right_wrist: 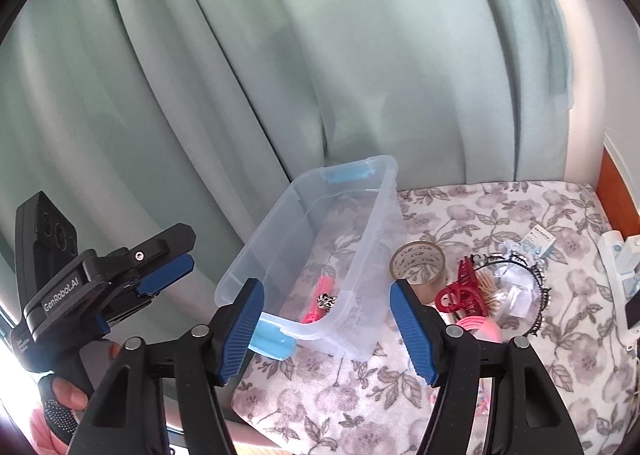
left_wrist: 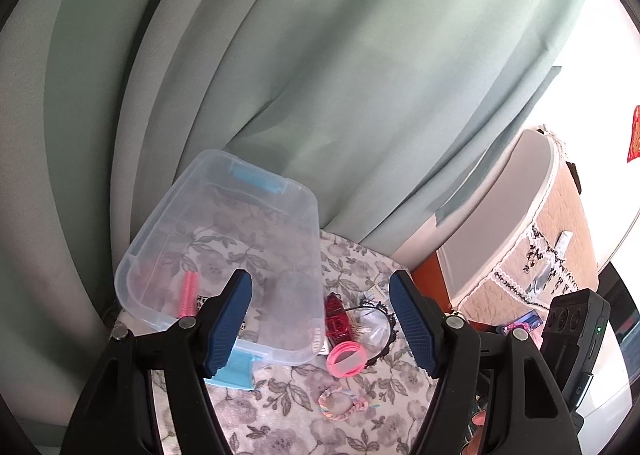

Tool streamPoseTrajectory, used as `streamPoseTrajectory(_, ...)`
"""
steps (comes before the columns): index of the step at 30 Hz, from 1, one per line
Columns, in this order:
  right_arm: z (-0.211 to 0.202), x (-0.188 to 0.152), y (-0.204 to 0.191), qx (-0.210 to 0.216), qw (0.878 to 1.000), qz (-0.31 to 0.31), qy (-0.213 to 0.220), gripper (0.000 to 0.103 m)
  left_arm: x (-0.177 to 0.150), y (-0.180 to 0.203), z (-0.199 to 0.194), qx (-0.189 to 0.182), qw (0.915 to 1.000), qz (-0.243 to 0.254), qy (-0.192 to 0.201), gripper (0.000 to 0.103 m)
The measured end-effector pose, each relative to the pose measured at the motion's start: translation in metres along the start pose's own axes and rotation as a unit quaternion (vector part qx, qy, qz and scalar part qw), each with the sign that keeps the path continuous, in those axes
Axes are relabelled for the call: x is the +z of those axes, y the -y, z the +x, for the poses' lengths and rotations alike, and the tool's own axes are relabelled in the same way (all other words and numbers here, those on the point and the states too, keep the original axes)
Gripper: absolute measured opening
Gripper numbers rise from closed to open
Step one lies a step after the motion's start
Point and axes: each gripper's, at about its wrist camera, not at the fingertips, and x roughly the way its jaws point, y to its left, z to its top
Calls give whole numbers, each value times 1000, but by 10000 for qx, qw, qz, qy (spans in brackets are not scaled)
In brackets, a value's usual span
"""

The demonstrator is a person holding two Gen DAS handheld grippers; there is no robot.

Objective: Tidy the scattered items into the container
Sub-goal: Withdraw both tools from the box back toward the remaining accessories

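Observation:
A clear plastic container [left_wrist: 168, 231] with blue latches stands on the floral cloth by the curtain. Inside it lie a pink comb [left_wrist: 187, 295] and a leopard-print clip [right_wrist: 328, 299]. To its right are a tape roll [right_wrist: 418, 261], a red claw clip [right_wrist: 460, 295], pink bangles [left_wrist: 346, 359], a black headband [right_wrist: 540, 295] and a bag of toothpicks [right_wrist: 508, 291]. A braided pastel hair tie [left_wrist: 340, 401] lies nearer. My left gripper [left_wrist: 320, 279] hovers open over the container's near right corner. My right gripper [right_wrist: 326, 287] is open above the container's near end, nothing between its fingers.
A green curtain [right_wrist: 280, 75] hangs right behind the table. A small medicine box [right_wrist: 538, 243] and white devices [right_wrist: 620, 255] lie at the table's right side. A quilted covered object [left_wrist: 552, 223] stands beyond the table. The table's near edge drops off at bottom left.

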Motion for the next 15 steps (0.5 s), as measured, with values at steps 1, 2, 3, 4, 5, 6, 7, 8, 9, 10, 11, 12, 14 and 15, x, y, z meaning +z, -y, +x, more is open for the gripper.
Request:
streamPoseTrajectory(1, -3, 0, 4, -19, 10000, 37, 21, 70, -1, 3, 1, -12, 10000, 11, -10, 72)
streamPoseTrajectory(2, -6, 0, 8, -43, 10000, 74, 43, 70, -2, 7, 3, -27, 10000, 23, -22, 72)
streamPoseTrajectory(3, -10, 0, 12, -66, 9999, 115, 74, 70, -4, 11, 4, -38, 10000, 34, -36, 72)
streamPoseTrajectory(4, -14, 0, 16, -90, 9998, 157, 110, 70, -5, 15, 6, -58, 10000, 49, -50, 72)
streamPoseTrajectory(5, -18, 0, 21, -120, 9996, 196, 150, 70, -6, 20, 7, -86, 9999, 78, -58, 72)
streamPoseTrajectory(6, -22, -1, 27, -158, 9994, 241, 197, 70, -6, 26, 8, -109, 9998, 131, -65, 72)
streamPoseTrajectory(7, -27, -1, 33, -205, 9991, 294, 242, 70, -8, 31, 10, -120, 9997, 195, -76, 72)
streamPoseTrajectory(8, -31, -1, 40, -254, 9986, 359, 282, 70, -9, 37, 12, -128, 9995, 286, -93, 72)
streamPoseTrajectory(9, -35, -2, 48, -292, 9982, 425, 312, 70, -11, 44, 13, -122, 9991, 383, -124, 72)
streamPoseTrajectory(10, -39, -2, 56, -334, 9976, 497, 341, 70, -14, 51, 16, -106, 9986, 489, -158, 72)
streamPoseTrajectory(11, -43, -3, 64, -397, 9968, 575, 379, 70, -16, 57, 18, -89, 9981, 582, -186, 72)
streamPoseTrajectory(12, -47, -3, 72, -450, 9961, 642, 413, 70, -20, 63, 21, -81, 9975, 669, -211, 72)
streamPoseTrajectory(14, -56, -3, 86, -581, 9942, 762, 480, 70, -27, 75, 27, -65, 9960, 839, -292, 72)
streamPoseTrajectory(15, -60, -3, 94, -653, 9932, 813, 510, 70, -31, 81, 31, -64, 9951, 924, -337, 72)
